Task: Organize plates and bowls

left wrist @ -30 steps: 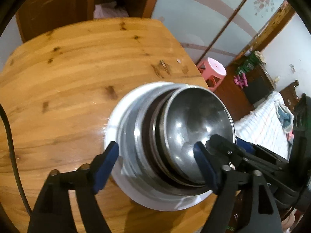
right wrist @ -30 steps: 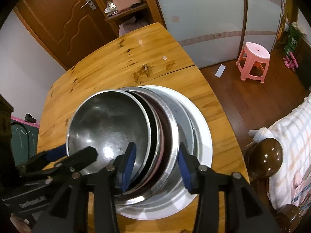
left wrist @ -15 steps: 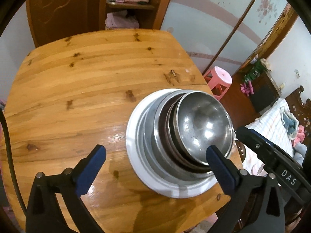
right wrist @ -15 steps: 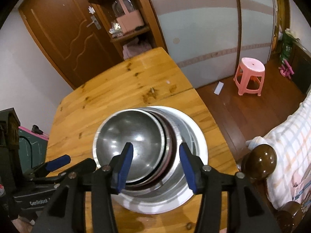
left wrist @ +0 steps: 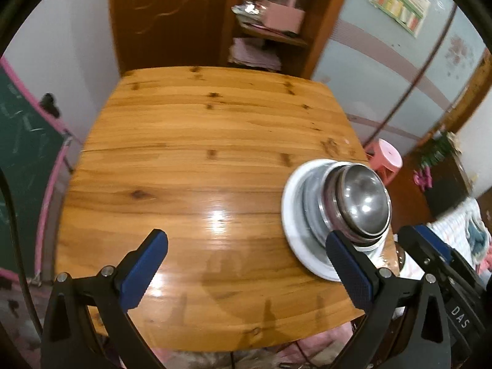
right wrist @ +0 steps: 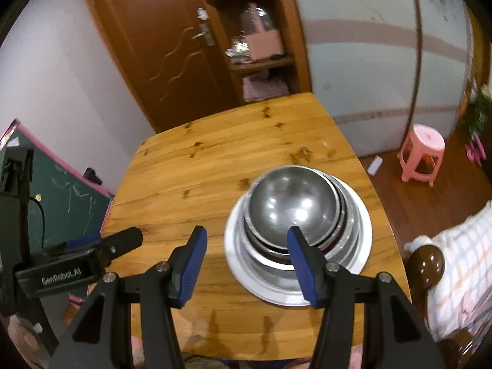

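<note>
My left gripper (left wrist: 246,270) points steeply down, its blue pads spread as wide as they go, nothing between them. My right gripper (right wrist: 246,264) tilts downward too, its jaws opening, with nothing pressed between its pads (right wrist: 303,266).

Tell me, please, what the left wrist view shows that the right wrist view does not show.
Only the left wrist view: the left gripper seen from behind, open and empty, and a dark cabinet at the right wall.

Only the right wrist view: the right gripper, opening with nothing between its fingers, a white paper on the floor, and a brown bedpost knob.

Both: the wooden table, the stack of bowls on a white plate, the pink stool, the door and the shelf.
</note>
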A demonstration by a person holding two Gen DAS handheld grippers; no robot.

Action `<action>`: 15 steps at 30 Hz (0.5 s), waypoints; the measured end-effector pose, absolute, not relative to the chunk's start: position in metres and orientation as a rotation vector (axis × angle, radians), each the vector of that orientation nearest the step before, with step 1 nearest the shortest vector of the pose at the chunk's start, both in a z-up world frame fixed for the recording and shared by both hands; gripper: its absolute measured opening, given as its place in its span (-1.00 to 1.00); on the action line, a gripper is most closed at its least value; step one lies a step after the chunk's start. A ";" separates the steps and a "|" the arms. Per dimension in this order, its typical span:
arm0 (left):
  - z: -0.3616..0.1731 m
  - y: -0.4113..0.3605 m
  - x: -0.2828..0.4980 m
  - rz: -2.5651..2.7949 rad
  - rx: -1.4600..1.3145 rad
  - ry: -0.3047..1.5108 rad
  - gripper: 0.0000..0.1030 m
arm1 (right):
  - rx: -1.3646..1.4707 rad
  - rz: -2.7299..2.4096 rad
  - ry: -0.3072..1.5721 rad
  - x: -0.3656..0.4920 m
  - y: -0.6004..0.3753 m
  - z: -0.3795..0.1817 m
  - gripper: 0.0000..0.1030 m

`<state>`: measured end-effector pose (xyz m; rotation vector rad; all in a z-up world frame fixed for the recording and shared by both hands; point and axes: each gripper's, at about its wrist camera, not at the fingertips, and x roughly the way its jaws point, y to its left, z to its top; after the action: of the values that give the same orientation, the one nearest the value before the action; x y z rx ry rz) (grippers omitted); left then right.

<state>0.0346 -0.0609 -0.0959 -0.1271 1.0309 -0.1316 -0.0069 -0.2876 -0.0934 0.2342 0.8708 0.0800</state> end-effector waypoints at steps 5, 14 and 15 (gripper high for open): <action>-0.079 -0.041 0.011 -0.090 -0.123 1.004 0.98 | 0.218 0.118 0.862 -0.015 -0.270 -0.079 0.06; -0.044 -0.028 -0.021 -0.004 -0.028 0.866 0.98 | 0.171 0.128 0.844 -0.031 -0.243 -0.060 0.06; -0.041 -0.027 -0.023 0.000 -0.028 0.855 0.98 | 0.160 0.124 0.837 -0.032 -0.241 -0.058 0.06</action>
<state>-0.0234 -0.0268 -0.0410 -0.0277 0.8547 0.0002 -0.0323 -0.2406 -0.0581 0.1599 0.8373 0.1244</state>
